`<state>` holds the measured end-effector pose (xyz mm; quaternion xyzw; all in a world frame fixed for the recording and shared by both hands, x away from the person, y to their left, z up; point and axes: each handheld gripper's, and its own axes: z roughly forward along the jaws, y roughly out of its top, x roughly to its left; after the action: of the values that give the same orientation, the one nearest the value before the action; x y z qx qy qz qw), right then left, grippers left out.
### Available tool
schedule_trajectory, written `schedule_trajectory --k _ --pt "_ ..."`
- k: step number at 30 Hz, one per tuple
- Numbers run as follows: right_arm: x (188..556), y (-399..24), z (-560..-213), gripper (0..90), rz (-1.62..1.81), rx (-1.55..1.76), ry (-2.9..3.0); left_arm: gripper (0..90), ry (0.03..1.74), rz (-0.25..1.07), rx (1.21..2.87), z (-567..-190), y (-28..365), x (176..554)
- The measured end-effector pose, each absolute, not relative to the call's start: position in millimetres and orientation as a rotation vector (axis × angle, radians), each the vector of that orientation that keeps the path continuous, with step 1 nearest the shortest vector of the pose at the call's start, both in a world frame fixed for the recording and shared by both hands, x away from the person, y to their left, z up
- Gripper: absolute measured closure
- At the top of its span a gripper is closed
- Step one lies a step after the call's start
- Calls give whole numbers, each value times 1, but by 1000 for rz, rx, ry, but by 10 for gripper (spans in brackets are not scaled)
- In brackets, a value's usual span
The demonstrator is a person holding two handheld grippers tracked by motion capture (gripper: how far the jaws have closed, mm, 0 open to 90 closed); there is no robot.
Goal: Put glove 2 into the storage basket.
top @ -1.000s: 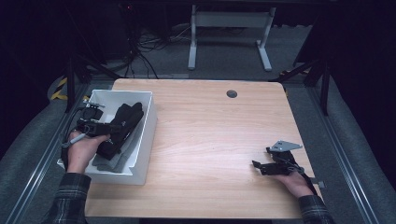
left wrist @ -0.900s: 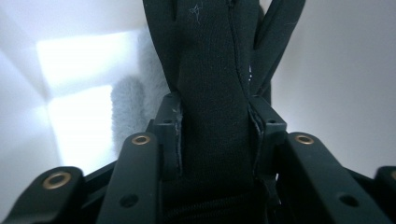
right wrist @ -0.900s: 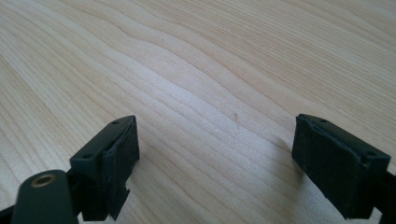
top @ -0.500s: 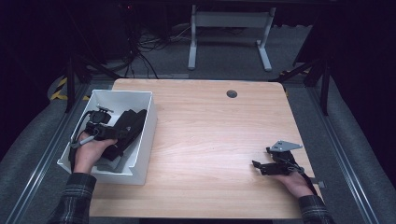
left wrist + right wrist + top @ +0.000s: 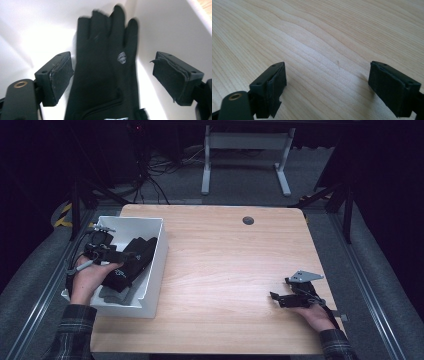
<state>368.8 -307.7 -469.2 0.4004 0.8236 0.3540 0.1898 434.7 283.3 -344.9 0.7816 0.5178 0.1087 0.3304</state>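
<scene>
- the left gripper [image 5: 131,255] hangs over the white bin [image 5: 155,270] at the table's left edge, its jaws spread wide and gripping nothing; they have just been opening, and the black glove [image 5: 105,75] lies between them, clear of both pads.
- the glove rests flat on the bin's white floor in the left gripper view, fingers pointing away from the camera, a small silver mark near its middle; it looks set down there, since the pads stand apart from the cloth on both sides.
- in the high view the glove [image 5: 131,262] sits among dark cloth piled in the bin, likely more gloves, though the heap is too dark to sort out.
- the right gripper [image 5: 280,298] rests low on the wooden table [image 5: 225,270] near the right edge, well apart from the bin; its jaws are wide with only bare wood between them, probably waiting its turn.
- the bin's tall walls hem in the left gripper, so lifting straight up seems the safest way out.
- the tabletop between the hands is bare, save a small dark grommet [image 5: 248,220] near the far edge.
</scene>
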Motion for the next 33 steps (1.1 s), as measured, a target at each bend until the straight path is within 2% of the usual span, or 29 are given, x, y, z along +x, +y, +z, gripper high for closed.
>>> schedule_trajectory --k 15,33 --pt "369 -308 -469 152 995 1125 2315 101 1205 262 2036 -318 242 430" --pt "369 -308 -469 152 995 1125 2315 101 1040 222 2051 -309 177 411"
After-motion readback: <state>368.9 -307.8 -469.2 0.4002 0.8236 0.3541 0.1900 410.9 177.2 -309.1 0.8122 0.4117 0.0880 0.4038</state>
